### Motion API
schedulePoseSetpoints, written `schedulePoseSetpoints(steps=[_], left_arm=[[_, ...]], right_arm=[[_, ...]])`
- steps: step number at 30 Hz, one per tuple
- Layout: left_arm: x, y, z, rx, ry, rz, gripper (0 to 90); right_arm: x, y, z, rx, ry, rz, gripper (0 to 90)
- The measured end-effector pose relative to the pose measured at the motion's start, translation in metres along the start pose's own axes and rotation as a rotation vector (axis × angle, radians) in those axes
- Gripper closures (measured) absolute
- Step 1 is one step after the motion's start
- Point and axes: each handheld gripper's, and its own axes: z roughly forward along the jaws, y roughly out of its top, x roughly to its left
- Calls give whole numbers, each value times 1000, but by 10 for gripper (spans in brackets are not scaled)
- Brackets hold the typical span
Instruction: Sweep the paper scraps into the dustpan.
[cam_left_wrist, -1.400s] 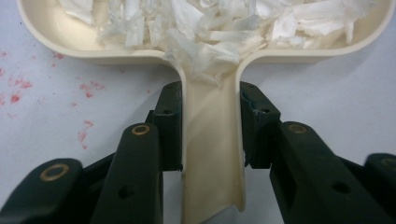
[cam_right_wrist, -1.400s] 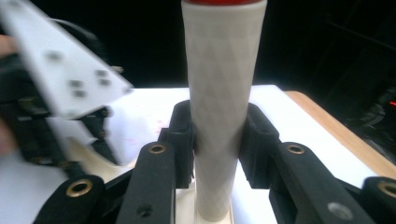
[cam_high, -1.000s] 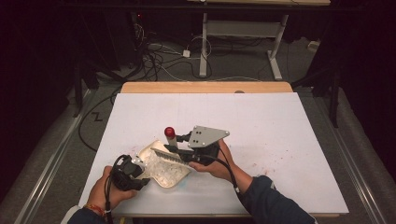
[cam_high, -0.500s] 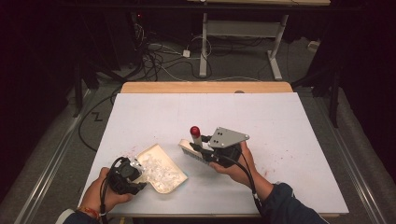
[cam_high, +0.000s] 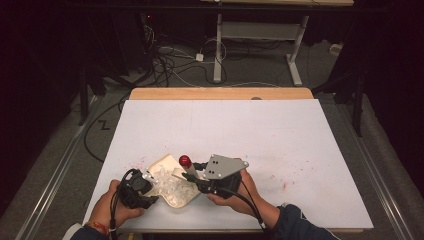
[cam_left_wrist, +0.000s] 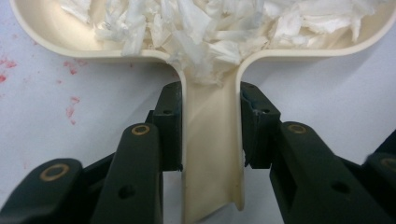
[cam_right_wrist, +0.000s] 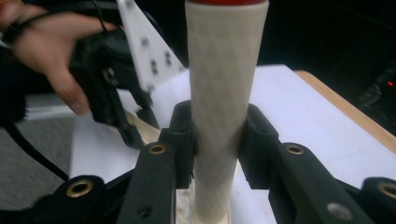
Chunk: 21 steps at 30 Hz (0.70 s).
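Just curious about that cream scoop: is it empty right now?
No, the scoop holds a heap of white shredded paper, which shows plainly in the left gripper view.

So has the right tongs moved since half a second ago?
Yes. The right tongs, gripping the brush, came back left to the dustpan.

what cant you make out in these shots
- Brush head: in the right gripper view the frame's bottom edge and the right gripper cut it off; in the high view it is too small.
- Dustpan far rim: cut off by the top edge in the left gripper view.
- White scraps: what material, not clear.
- Left gripper jaws on the handle: too small in the high view.
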Motion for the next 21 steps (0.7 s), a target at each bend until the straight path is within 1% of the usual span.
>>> schedulePoseSetpoints(steps=[2,4,5,7,8,9,12,15,18,21], left_arm=[[0,0,1,0,-2,-3,635],[0,0,1,-2,-2,-5,634],[0,0,1,-2,-2,-5,635],[0,0,1,-2,-3,-5,635],[0,0,1,-1,-3,-4,635],[0,0,1,0,-4,-3,635],[0,0,1,0,-1,-3,635],[0,0,1,0,0,-1,635],[0,0,1,-7,-1,-3,634],[0,0,2,-16,2,-11,634]], right_arm=[[-3,3,-5,-24,7,10,703],[-7,5,-11,-31,-14,10,703],[-7,5,-11,-31,-14,10,703],[-15,6,-23,-45,-17,25,703],[-15,6,-23,-45,-17,25,703],[-19,5,-30,-48,-24,32,703],[-25,3,-42,-44,-44,36,703],[-32,-4,-53,-32,-62,42,703],[-41,-12,-64,-11,-78,65,703],[-49,-20,-74,3,-107,79,703]])
